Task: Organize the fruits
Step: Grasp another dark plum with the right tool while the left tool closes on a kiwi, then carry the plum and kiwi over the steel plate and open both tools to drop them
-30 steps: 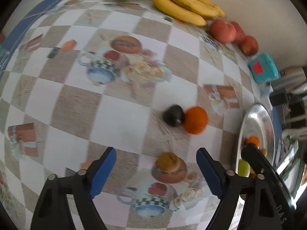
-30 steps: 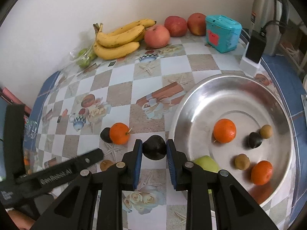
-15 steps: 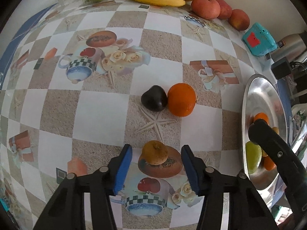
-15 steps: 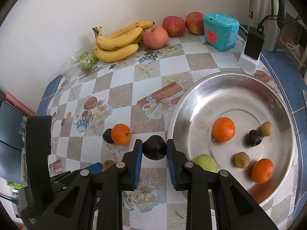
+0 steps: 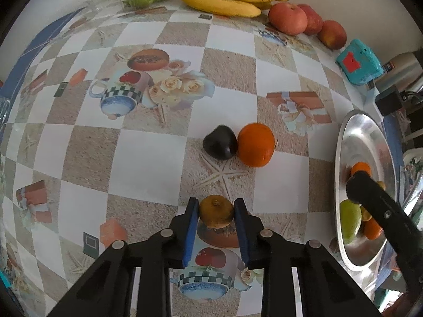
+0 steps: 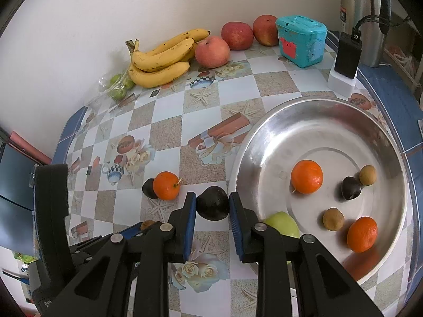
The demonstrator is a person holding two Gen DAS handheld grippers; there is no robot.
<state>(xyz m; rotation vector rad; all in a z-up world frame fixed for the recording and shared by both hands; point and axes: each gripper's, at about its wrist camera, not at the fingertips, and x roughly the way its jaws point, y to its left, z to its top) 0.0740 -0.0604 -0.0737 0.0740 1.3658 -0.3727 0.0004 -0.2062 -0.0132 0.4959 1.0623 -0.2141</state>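
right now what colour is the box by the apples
Teal box with a red patch, clearest in the right wrist view.

Left gripper: a second ago its blue fingers stood wide apart, short of the small brown fruit on the tabletop. They have since advanced and closed; both pads now press the fruit's sides.

The surface wears a checked cloth printed with teapots, roses and starfish, edged in blue. Against the wall lie a bag of green fruit, a banana bunch, three red apples and a teal box. Nearer sit a white charger base, a steel tray, and an orange touching a dark fruit.
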